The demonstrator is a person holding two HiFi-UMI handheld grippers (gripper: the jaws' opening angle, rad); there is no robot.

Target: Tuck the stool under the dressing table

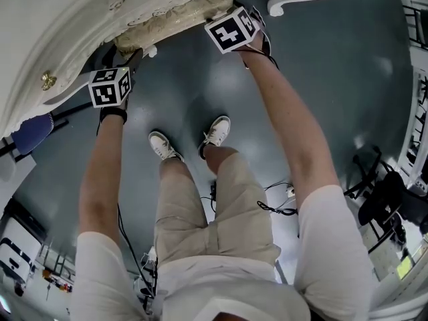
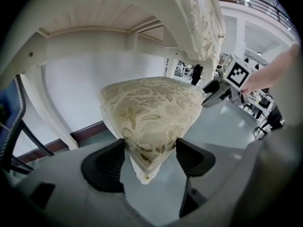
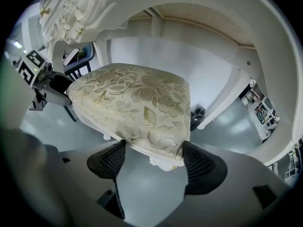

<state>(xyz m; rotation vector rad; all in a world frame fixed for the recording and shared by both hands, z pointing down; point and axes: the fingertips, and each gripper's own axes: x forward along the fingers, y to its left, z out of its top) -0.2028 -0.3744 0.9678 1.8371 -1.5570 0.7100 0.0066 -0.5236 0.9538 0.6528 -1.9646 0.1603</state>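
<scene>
Our left gripper (image 2: 150,158) and right gripper (image 3: 154,161) each clamp a stool (image 3: 137,103) corner, seemingly firmly; let us push evenly under the dressing table (image 2: 94,37).

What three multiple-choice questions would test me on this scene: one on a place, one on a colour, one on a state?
1. Where is the stool relative to the dressing table? A on top of it; B partly under it; C far from it.
2. The stool's cushion is: A red; B black; C cream with gold flowers.
3. The left gripper and right gripper are: A both closed on cushion corners; B both open, clear of it; C one closed, one free.

Answers: B, the dressing table spans above the cushion; C, floral fabric shows in both gripper views; A, each gripper view shows its jaws pressing a corner.
</scene>
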